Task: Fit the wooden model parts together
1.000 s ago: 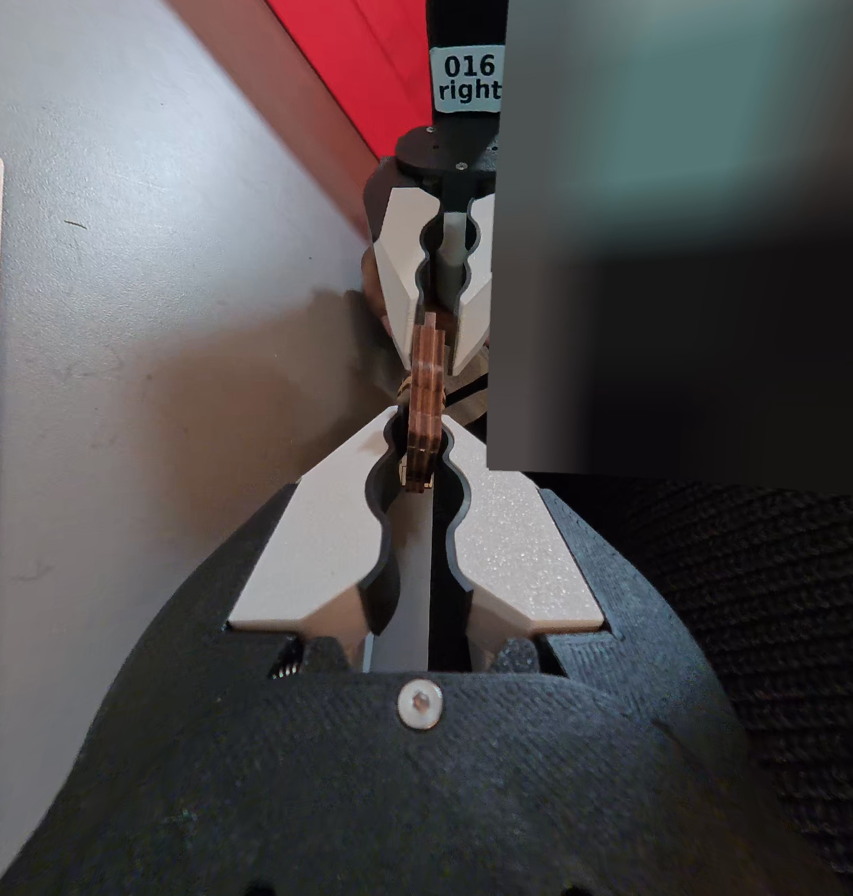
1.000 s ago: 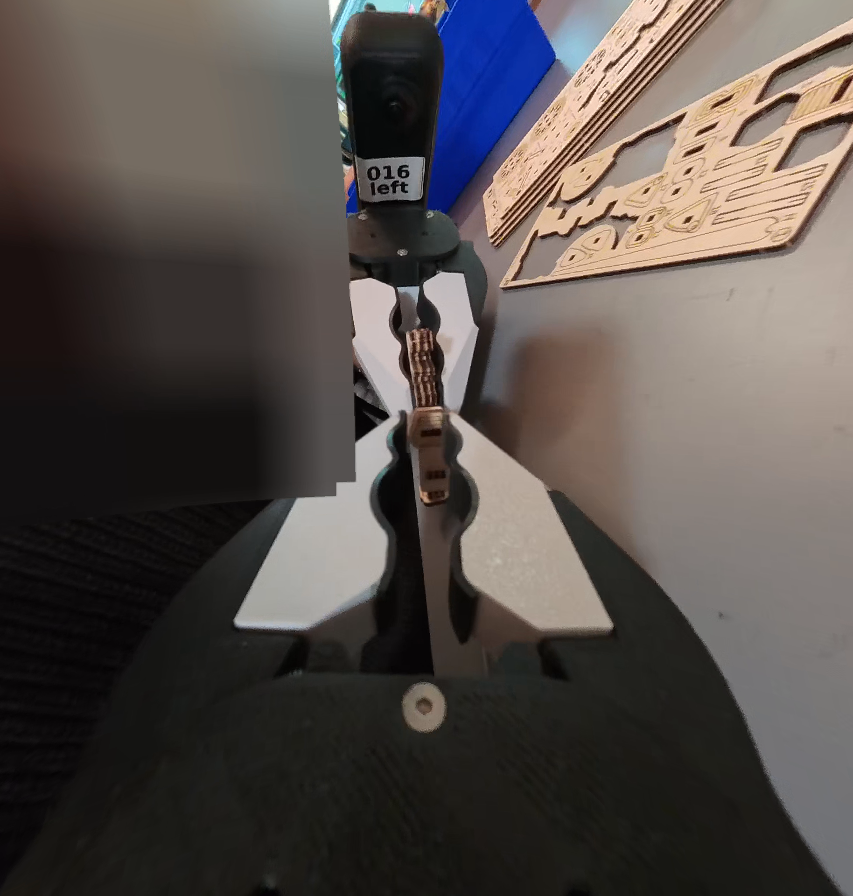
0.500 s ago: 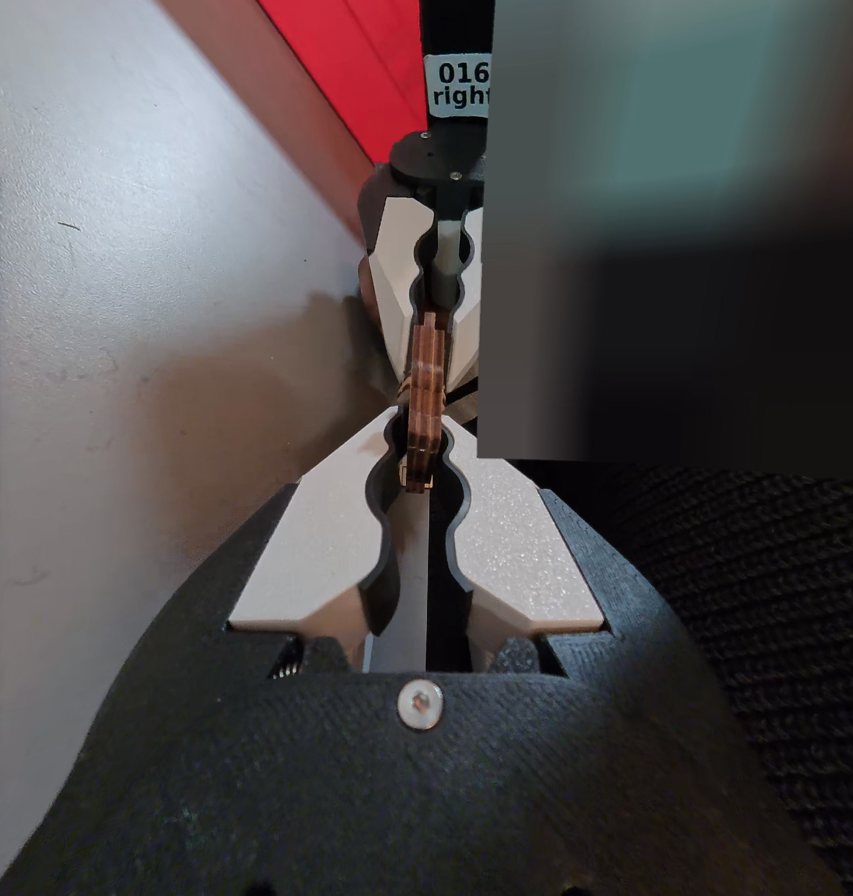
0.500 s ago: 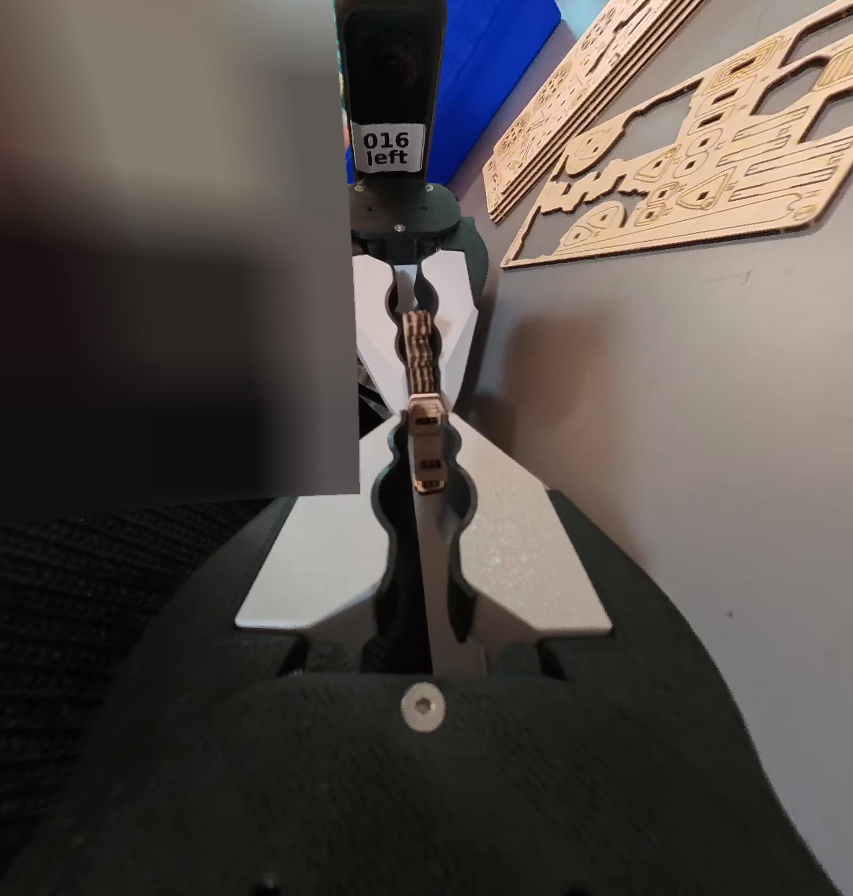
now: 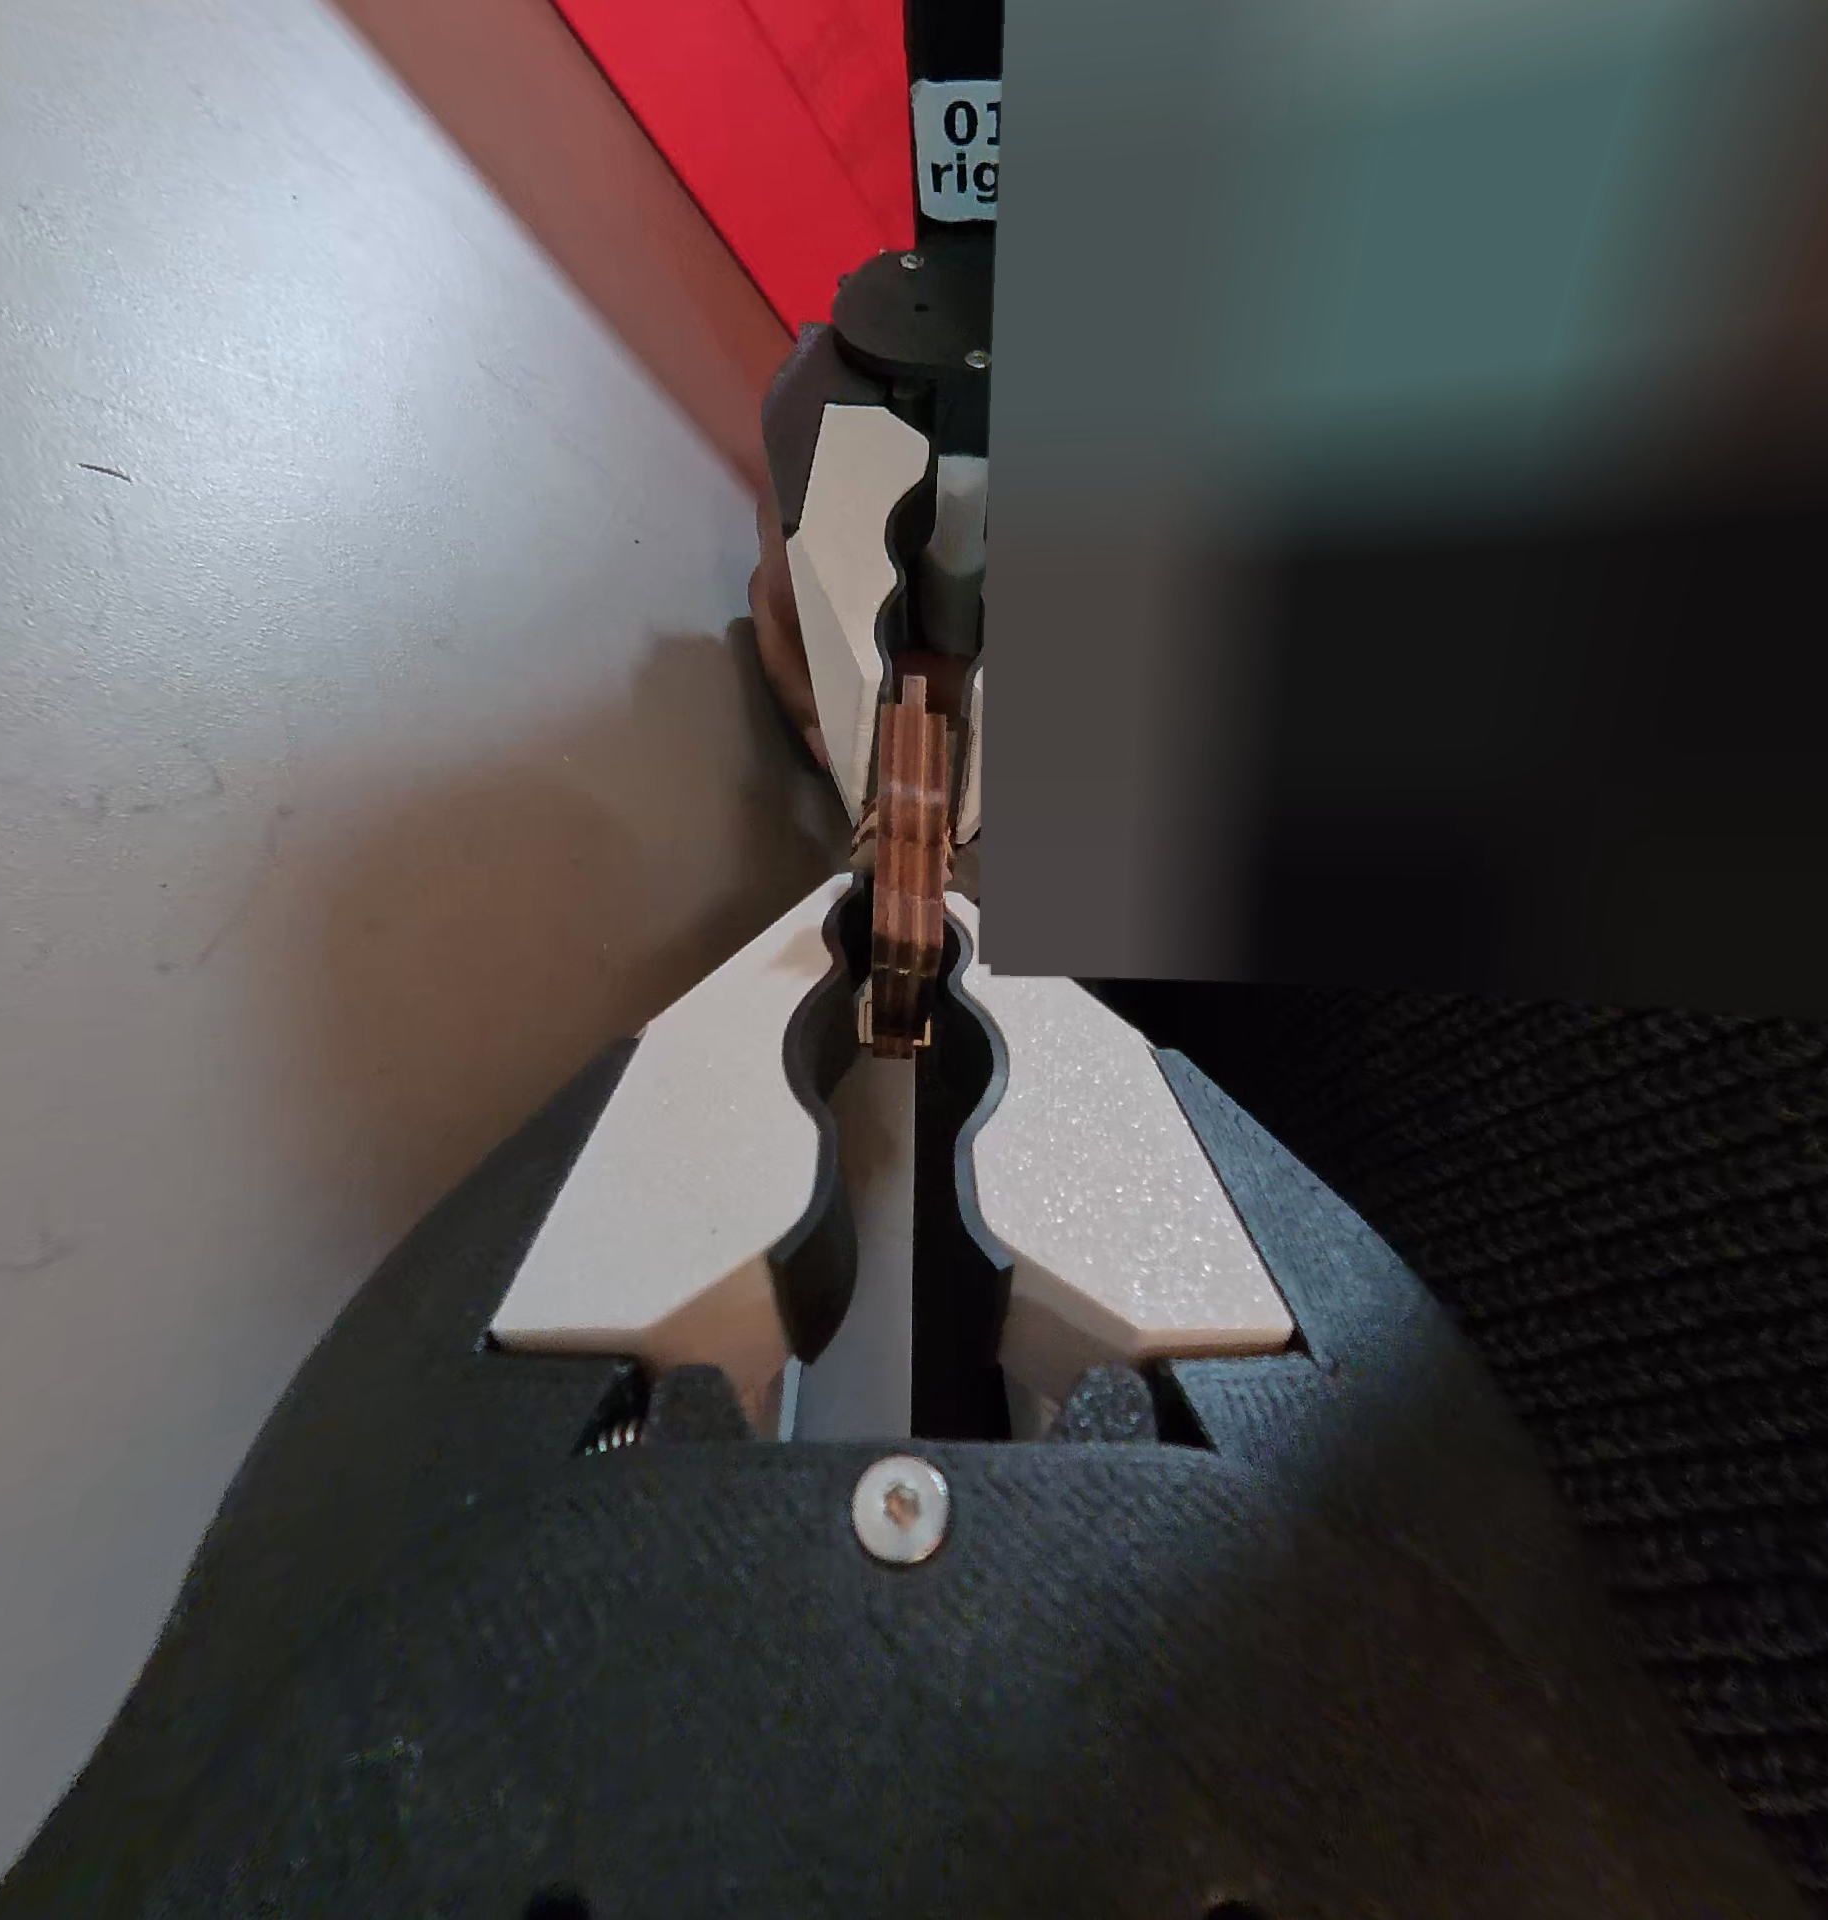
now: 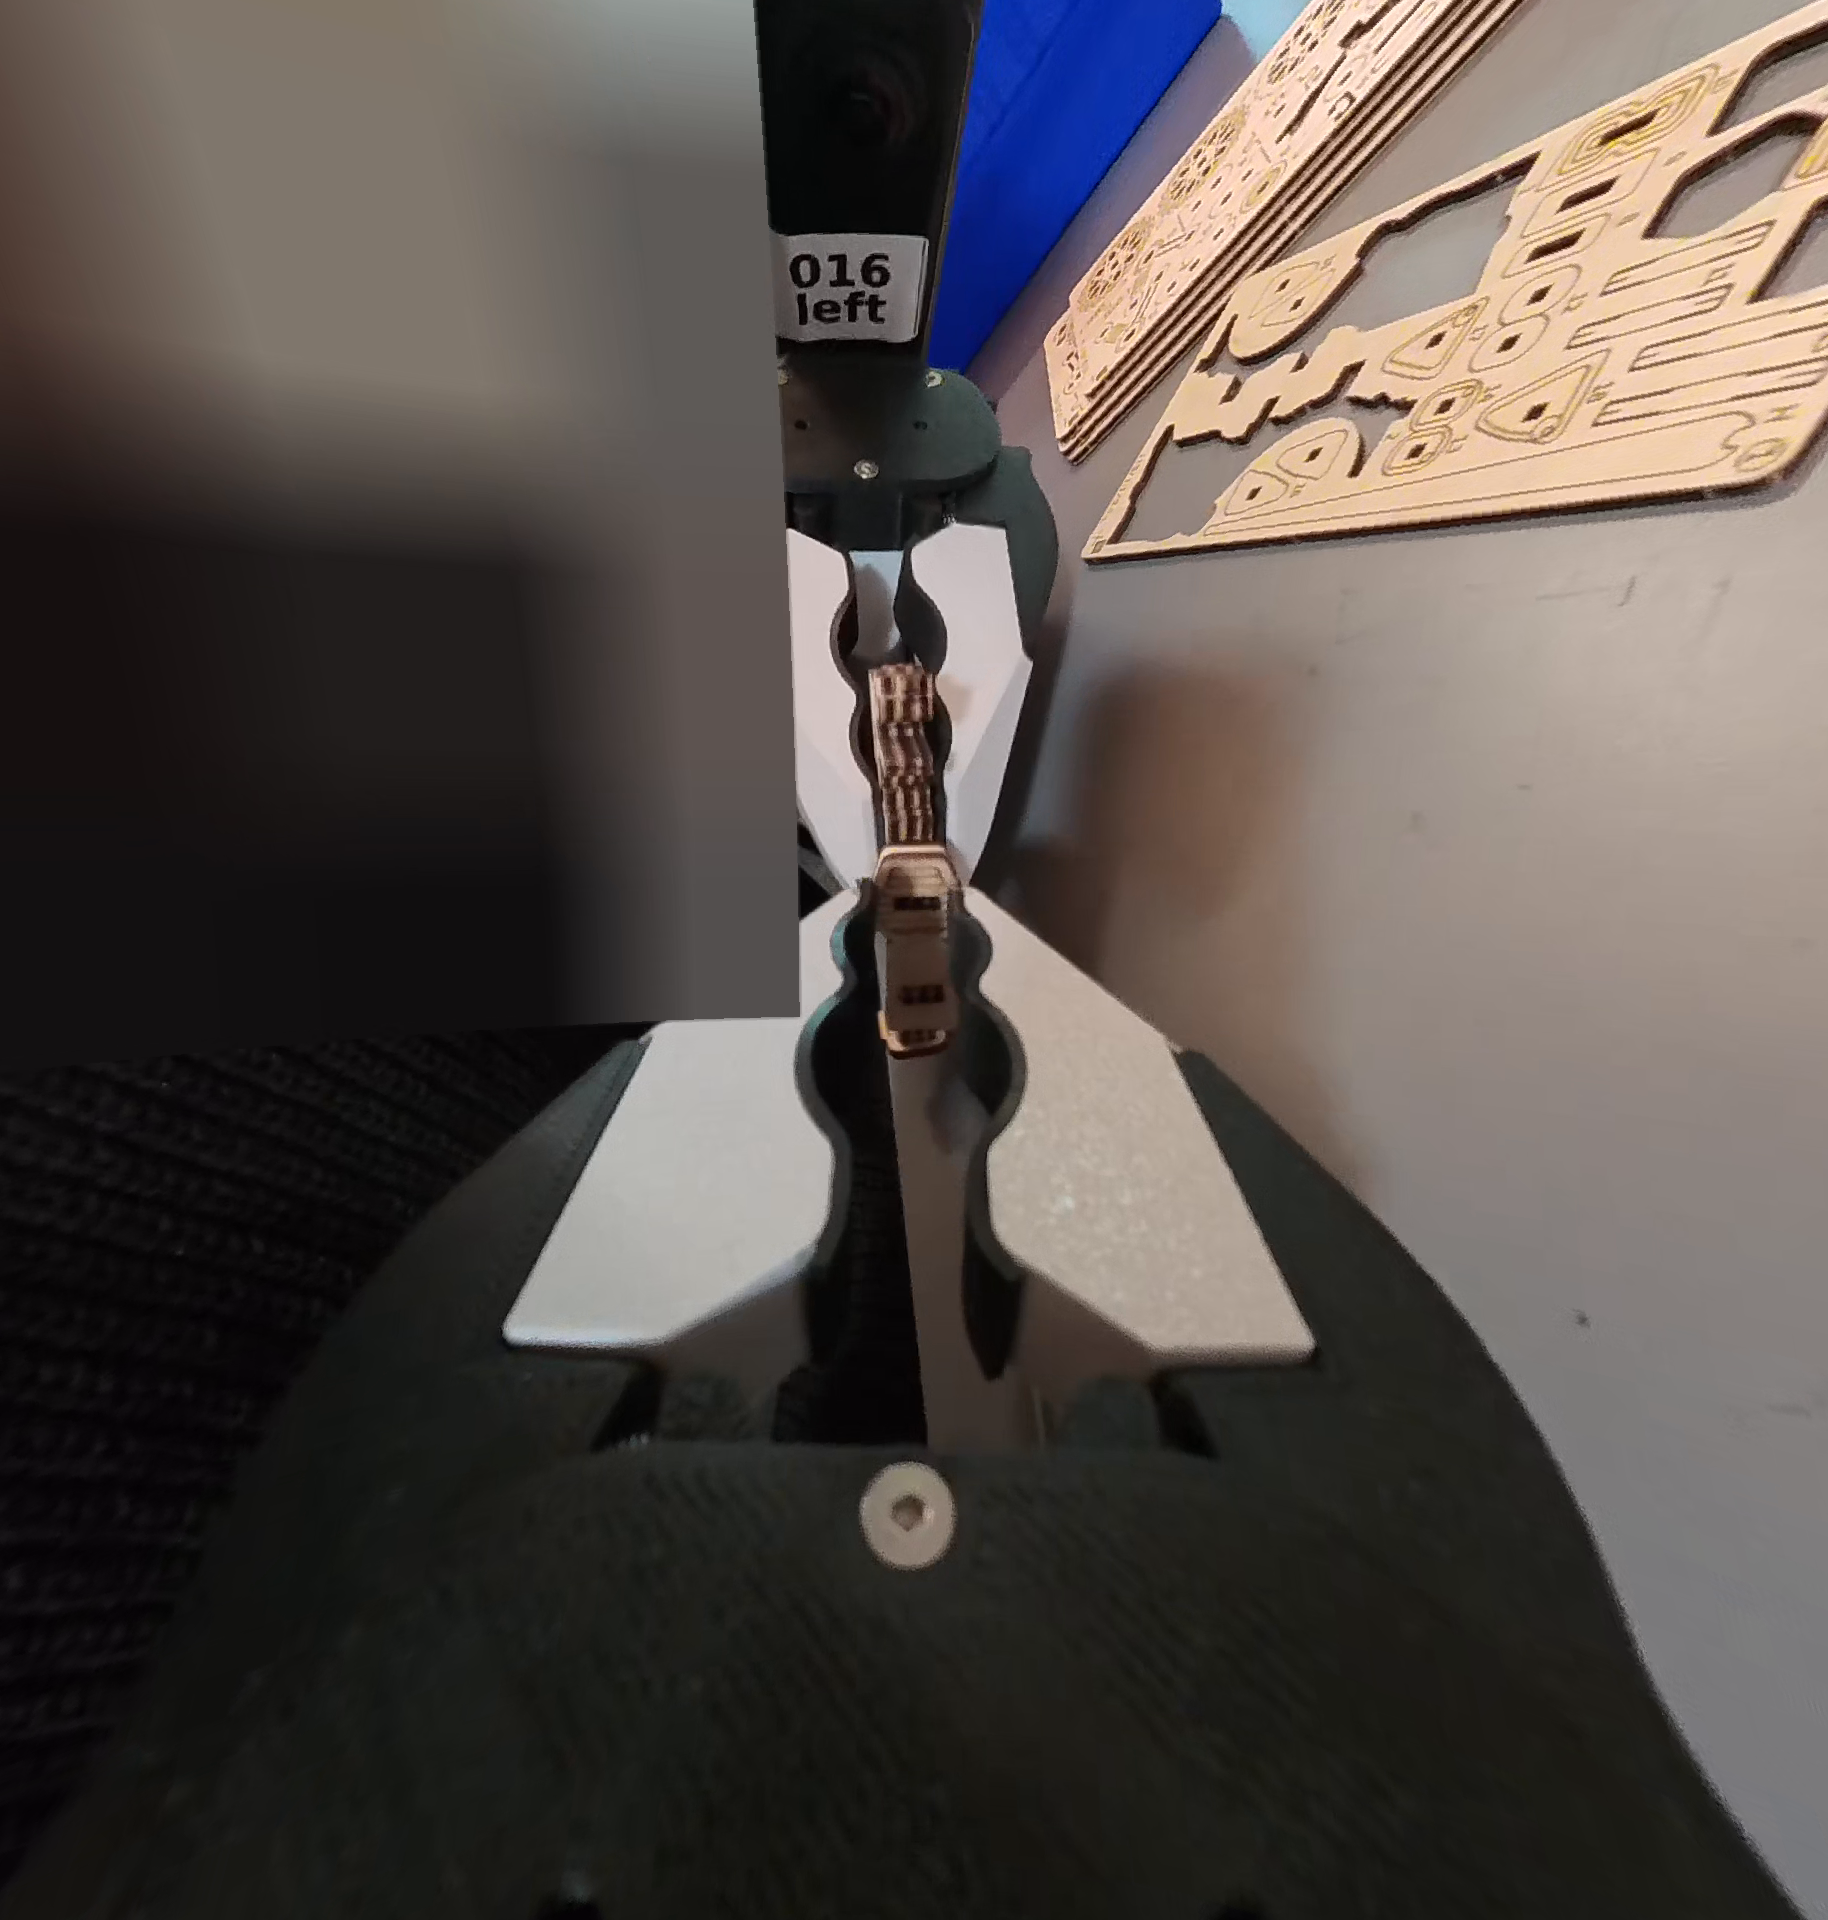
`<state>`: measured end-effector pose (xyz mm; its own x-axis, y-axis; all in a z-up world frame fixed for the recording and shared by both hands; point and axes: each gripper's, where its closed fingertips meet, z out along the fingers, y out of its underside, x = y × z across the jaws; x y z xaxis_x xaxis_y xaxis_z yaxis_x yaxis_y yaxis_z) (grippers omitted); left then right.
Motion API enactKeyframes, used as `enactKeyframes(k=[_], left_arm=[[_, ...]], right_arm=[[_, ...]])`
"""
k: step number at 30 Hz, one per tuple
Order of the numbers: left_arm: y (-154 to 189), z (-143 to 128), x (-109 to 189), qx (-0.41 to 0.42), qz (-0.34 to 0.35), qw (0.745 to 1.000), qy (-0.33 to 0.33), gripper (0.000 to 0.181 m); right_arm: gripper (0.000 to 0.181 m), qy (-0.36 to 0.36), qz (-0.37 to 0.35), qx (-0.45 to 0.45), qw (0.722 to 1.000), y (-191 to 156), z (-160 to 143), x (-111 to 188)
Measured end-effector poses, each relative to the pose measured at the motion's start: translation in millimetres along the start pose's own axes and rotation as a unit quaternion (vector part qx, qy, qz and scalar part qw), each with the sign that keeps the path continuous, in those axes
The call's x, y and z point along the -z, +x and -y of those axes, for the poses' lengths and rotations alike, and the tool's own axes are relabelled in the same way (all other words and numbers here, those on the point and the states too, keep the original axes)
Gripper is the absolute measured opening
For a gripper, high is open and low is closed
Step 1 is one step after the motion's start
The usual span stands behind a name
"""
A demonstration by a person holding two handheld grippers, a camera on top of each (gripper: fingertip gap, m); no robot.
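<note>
Black tool [image 5: 902,914]; white fingers [image 5: 681,1143]; silver screw [image 5: 899,1509]

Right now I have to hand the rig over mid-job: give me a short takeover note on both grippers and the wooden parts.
Left gripper: shut on the layered wooden part.
Right gripper: shut on the small pale wooden piece.
The two grippers face each other tip to tip above the grey table, the parts meeting end to end.
Whether the joint is fully seated cannot be told.
Left: press home, check.
Cut-out wooden sheets lie on the table.

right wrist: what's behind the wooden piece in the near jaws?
The left gripper, shut on the far end of the same wooden assembly. The joint between the two is covered.
</note>
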<state>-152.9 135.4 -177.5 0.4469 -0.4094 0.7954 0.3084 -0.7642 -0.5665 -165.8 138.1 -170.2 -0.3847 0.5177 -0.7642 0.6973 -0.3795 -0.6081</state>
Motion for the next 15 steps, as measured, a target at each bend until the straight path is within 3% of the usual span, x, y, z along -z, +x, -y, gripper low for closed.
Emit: enactKeyframes(k=[15], left_arm=[[-2.0,-8.2,-4.6,-0.002,0.008,0.999,-0.031,0.005]], right_arm=[[0.014,-0.041,0.006,-0.026,0.999,1.9,-9.6,-3.0]])
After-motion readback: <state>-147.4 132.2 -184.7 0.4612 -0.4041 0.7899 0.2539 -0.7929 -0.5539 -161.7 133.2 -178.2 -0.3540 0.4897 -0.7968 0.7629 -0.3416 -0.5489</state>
